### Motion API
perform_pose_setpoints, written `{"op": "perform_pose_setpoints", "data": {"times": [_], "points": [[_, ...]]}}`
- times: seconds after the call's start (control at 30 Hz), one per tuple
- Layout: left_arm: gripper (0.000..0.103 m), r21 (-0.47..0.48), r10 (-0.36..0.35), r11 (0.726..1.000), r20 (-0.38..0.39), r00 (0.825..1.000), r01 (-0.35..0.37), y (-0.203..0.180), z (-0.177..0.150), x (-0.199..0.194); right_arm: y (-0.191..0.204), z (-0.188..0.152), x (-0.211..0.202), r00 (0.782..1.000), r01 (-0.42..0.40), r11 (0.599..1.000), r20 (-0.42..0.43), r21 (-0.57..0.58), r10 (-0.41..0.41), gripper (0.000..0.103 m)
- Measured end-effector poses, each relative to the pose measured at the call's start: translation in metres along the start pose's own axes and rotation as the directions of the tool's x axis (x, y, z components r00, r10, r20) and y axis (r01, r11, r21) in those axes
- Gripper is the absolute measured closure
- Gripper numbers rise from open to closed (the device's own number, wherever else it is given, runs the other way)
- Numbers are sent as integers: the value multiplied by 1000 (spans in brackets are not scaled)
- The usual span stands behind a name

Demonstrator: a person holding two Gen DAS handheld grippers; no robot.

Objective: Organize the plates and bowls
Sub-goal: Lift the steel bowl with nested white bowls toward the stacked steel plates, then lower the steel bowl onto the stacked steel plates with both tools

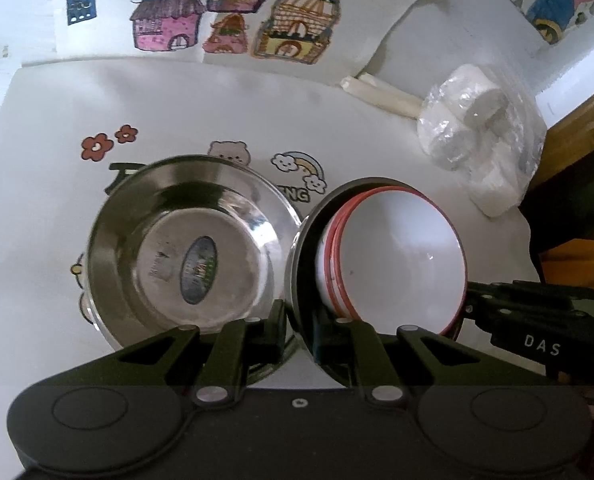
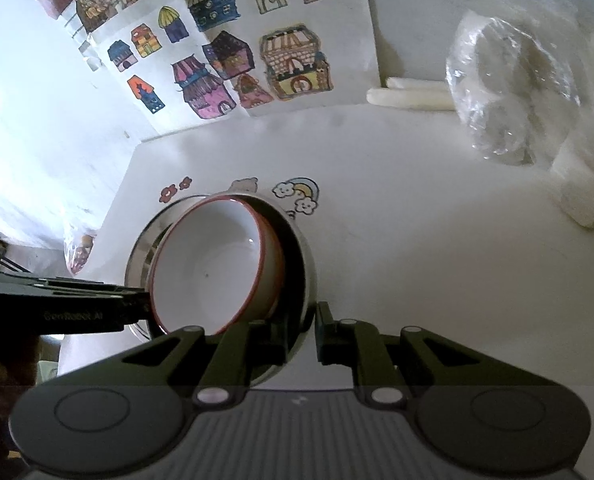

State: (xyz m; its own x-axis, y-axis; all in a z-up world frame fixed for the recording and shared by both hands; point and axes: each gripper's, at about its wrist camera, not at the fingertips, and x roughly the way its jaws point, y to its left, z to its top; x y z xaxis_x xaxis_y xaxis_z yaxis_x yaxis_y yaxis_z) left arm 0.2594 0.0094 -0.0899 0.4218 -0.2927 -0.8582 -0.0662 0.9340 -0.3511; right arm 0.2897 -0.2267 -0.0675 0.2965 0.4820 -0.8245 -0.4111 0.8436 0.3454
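Left wrist view: L gripper (image 1: 299,320) is clamped on the near rim of an outer steel bowl (image 1: 307,268) w/ red-rimmed white bowls (image 1: 397,256) nested inside, the stack tilted, just right of a stickered steel bowl (image 1: 169,216) on the counter (image 1: 377,140). R gripper (image 2: 301,328) pinches the same outer bowl's opposite rim, the side farther from the stickered bowl. A plastic bag (image 1: 481,132) lies well beyond, to its right.

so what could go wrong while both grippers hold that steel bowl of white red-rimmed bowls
The red-rimmed white bowls lie tilted in the held steel bowl and might slide out. The left gripper and right gripper pinch only its thin rim, so uneven moves could twist it free. The second steel bowl sits close beside and could get knocked.
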Motion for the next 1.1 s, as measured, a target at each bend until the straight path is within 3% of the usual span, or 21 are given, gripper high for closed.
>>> {"op": "perform_pose_setpoints", "data": {"times": [1.1], "points": [[93,-76,53,996,29,998,-50,84,8,-20,67,24,54,999,-44,998,-23,-52,43,89]]}}
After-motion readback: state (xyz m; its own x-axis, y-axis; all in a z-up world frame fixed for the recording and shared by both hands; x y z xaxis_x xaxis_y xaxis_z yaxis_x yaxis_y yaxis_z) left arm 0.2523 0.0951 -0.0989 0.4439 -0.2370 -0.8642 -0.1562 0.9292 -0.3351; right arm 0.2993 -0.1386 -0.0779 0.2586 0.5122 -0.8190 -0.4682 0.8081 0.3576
